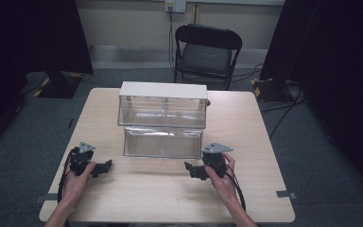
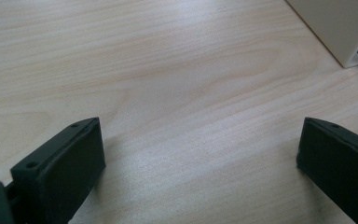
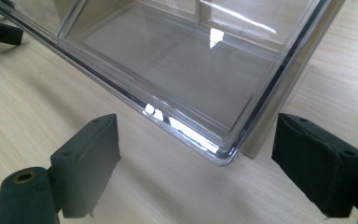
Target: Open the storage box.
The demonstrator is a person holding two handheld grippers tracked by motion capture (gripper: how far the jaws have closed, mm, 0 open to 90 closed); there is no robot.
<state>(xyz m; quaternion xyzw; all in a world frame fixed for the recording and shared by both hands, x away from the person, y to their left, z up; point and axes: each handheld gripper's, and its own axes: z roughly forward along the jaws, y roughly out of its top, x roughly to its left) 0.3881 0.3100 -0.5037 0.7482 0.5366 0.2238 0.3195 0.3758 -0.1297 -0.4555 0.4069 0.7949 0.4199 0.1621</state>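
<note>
both hands sat at the near edge of the wooden table [image 1: 170,194], each with jaws spread wide and nothing between them. nothing looked begun: the clear drawer [image 1: 163,142] lay out in front of the white-topped clear cabinet [image 1: 163,104], untouched. its near corner [image 3: 223,156] lay just ahead of the right gripper [image 3: 196,158]; the left gripper [image 2: 200,158] faced bare tabletop, beside the drawer's left end.
</note>
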